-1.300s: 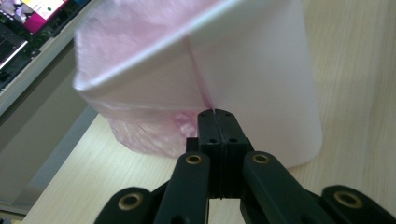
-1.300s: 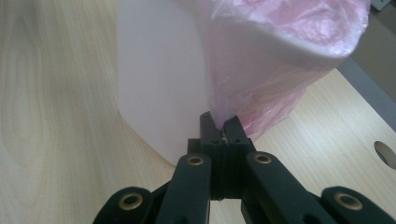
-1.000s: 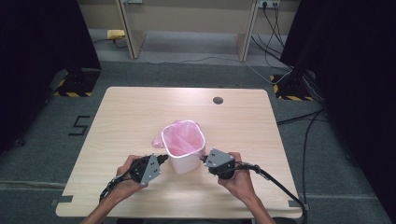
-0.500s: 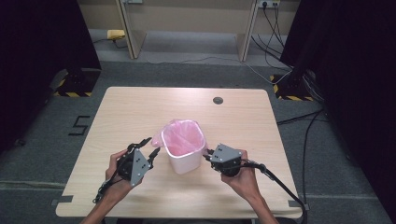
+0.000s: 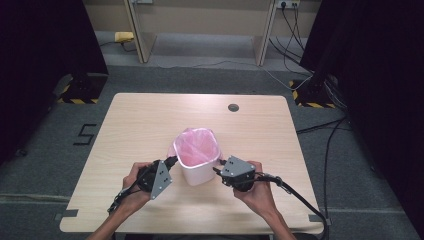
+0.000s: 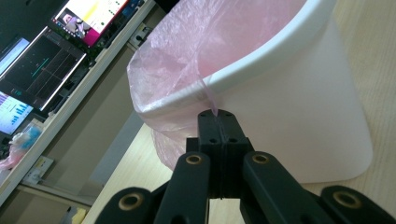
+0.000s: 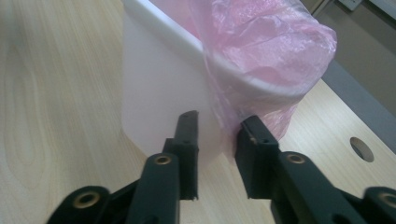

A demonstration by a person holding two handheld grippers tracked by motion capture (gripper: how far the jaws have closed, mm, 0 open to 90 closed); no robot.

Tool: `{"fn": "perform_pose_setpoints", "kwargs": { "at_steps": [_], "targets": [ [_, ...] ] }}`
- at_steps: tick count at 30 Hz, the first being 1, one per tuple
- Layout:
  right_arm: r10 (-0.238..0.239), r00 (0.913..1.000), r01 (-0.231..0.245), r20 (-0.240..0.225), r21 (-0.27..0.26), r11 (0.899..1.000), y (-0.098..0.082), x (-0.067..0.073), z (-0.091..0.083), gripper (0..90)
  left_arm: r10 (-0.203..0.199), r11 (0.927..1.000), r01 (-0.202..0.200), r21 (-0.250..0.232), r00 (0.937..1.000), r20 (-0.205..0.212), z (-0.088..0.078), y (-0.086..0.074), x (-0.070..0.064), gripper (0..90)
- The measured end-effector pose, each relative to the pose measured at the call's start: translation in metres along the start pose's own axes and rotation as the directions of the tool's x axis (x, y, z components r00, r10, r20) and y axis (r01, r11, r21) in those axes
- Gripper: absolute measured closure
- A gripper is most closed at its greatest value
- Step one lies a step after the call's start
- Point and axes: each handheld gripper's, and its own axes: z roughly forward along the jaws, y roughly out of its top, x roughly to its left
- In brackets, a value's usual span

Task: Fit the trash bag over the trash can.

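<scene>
Upright on pale wooden bench [image 5: 140, 125] above grey floor [image 5: 45, 150], mouth up: pink-lined white bin [image 5: 200, 172], liner [image 6: 173, 79] pinched by left hand-held gripper [image 5: 172, 161], right hand-held gripper [image 5: 216, 171] released.

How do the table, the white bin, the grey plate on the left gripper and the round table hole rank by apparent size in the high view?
1. table
2. white bin
3. grey plate on the left gripper
4. round table hole

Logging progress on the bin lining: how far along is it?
Done: the pink bag sits inside the white bin, its far edge folded over the rim. In hand: the left tongs pinch a strip of bag; the right tongs gape beside hanging plastic. Left: folding the near edge down.
</scene>
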Motion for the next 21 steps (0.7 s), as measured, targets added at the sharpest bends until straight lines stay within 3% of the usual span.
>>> {"fn": "perform_pose_setpoints", "kwargs": {
  "at_steps": [6,10,18,21],
  "targets": [
    [-0.067,0.9977,0.067,-0.003,0.012,0.998,-0.002,0.000,-0.003,88.5,0.080,0.9968,-0.080,-0.003,0.9963,0.033,0.003,-0.004,-0.013,90.0],
    [-0.070,0.9975,0.070,-0.004,0.007,0.998,-0.002,0.003,0.000,89.0,0.099,0.9951,-0.098,-0.006,0.9939,0.050,0.007,-0.005,-0.017,90.0],
    [-0.109,0.9937,0.111,-0.023,0.068,0.992,-0.008,0.020,0.018,90.0,0.139,0.9902,-0.139,0.006,0.9880,0.068,0.013,-0.009,-0.024,90.0],
    [-0.112,0.9936,0.113,-0.018,0.091,0.989,-0.010,0.021,0.020,90.0,0.180,0.9824,-0.183,0.034,0.9806,0.077,0.018,-0.014,-0.030,90.0]
  ]
}}
